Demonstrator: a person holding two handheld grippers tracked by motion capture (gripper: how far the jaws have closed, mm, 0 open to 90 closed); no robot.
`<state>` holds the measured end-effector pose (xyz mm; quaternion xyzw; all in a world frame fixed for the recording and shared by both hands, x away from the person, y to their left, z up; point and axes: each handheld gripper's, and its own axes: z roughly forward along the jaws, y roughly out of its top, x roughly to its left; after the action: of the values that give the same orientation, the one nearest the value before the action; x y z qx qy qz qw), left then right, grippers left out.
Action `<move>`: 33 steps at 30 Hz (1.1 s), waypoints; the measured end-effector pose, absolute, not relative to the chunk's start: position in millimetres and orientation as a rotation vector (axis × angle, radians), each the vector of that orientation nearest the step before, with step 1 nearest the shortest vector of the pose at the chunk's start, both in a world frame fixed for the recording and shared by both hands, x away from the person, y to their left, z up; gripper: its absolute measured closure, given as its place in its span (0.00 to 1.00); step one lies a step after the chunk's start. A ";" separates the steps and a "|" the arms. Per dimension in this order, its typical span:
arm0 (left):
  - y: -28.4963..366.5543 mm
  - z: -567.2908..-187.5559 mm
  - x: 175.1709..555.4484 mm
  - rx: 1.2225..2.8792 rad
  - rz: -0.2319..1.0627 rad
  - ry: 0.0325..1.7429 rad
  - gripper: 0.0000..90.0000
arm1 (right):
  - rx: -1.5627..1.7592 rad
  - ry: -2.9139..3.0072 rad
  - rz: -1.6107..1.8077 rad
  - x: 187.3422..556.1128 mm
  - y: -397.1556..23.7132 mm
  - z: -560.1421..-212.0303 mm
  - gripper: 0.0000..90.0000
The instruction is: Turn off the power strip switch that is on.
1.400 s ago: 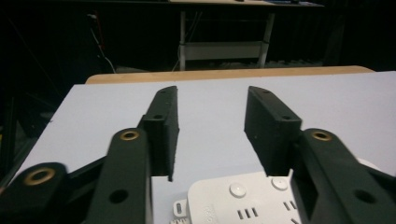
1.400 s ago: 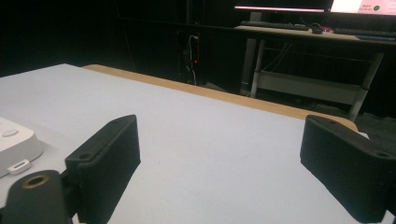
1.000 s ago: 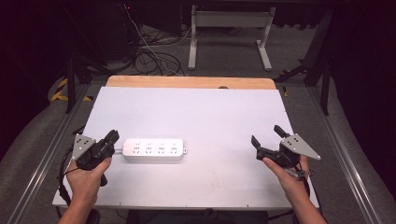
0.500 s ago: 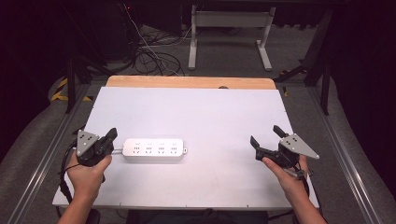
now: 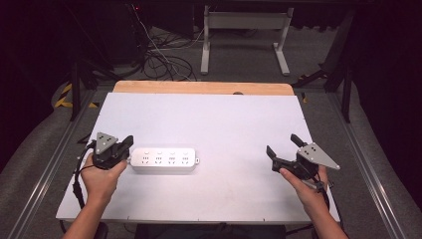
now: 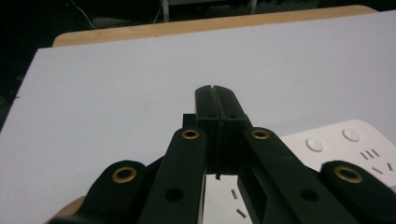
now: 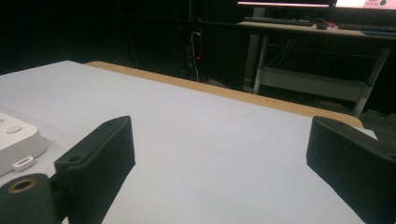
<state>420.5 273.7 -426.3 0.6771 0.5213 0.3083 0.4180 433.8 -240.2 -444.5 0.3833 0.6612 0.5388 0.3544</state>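
Observation:
A white power strip (image 5: 164,159) lies flat on the white tabletop (image 5: 209,119), left of centre and near the front. My left gripper (image 5: 127,143) is shut with nothing between its jaws, and its tips sit at the strip's left end. In the left gripper view the closed jaws (image 6: 215,93) point across the table, with the strip (image 6: 345,144) to their right and partly beneath them. I cannot tell whether they touch it. My right gripper (image 5: 281,144) stands wide open at the right. Its fingertips (image 7: 102,154) frame bare table, and the strip's end (image 7: 14,135) lies far off to their left.
A wooden edge (image 5: 199,87) runs along the far side of the table. Beyond it, cables (image 5: 159,59) lie on the floor beside a metal frame (image 5: 244,30). Metal rails (image 5: 59,149) flank the table on both sides.
My left gripper has moved a little away from the person and to the right, up against the strip's left end. The right gripper and the strip have stayed put.

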 end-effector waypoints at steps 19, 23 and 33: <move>252.2 -439.6 458.3 1.980 0.584 1.406 0.99 | 0.989 1.739 1.363 434.8 -238.0 -446.7 0.10; 250.4 -443.3 460.4 2.019 0.546 1.428 0.99 | 0.991 1.742 1.363 435.0 -237.9 -446.8 0.10; 250.5 -448.4 469.5 2.032 0.506 1.474 0.99 | 0.995 1.743 1.364 434.6 -237.9 -446.8 0.10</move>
<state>469.5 250.5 -448.4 0.7603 0.5515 0.1894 0.2863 434.6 -237.9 -446.8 0.3841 0.6728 0.5266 0.3500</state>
